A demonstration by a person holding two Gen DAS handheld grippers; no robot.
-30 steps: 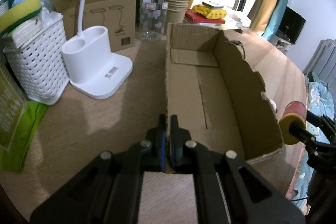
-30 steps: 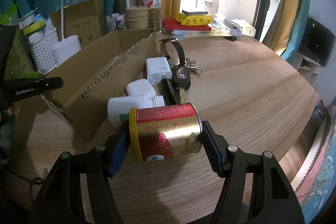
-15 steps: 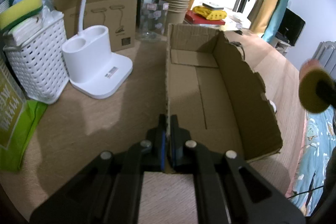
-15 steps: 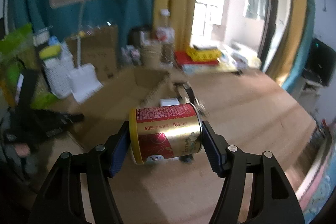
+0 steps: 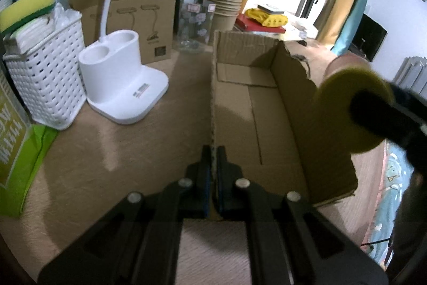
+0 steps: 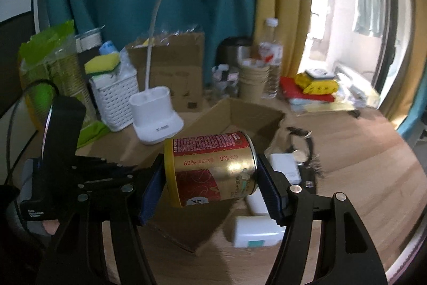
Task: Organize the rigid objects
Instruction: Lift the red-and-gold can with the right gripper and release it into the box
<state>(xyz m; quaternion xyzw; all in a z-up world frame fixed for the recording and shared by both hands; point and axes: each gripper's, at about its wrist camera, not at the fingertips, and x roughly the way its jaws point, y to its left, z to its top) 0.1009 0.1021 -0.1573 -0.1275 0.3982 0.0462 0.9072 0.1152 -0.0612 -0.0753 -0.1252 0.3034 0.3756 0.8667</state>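
Note:
An open cardboard box [image 5: 267, 108] lies on the wooden table; it also shows in the right wrist view [image 6: 248, 116]. My left gripper [image 5: 213, 151] is shut on the box's near left wall. My right gripper [image 6: 210, 178] is shut on a red and gold can [image 6: 210, 170] with a yellow lid, held on its side in the air over the box's near right corner. The can's yellow lid [image 5: 355, 108] shows blurred at the right of the left wrist view. A white bottle [image 6: 256, 231], a white charger [image 6: 284, 167] and keys [image 6: 312, 167] lie on the table right of the box.
A white desk lamp base [image 5: 122, 90], a white basket [image 5: 45, 82] with a sponge, a green packet [image 5: 16, 151], a brown carton [image 5: 133, 12], a glass jar [image 5: 193, 26], paper cups [image 5: 225, 10] and a bottle stand left of and behind the box.
My right gripper has lifted the can from table height and carried it left, up over the box's right wall. My left gripper has kept its hold on the box wall.

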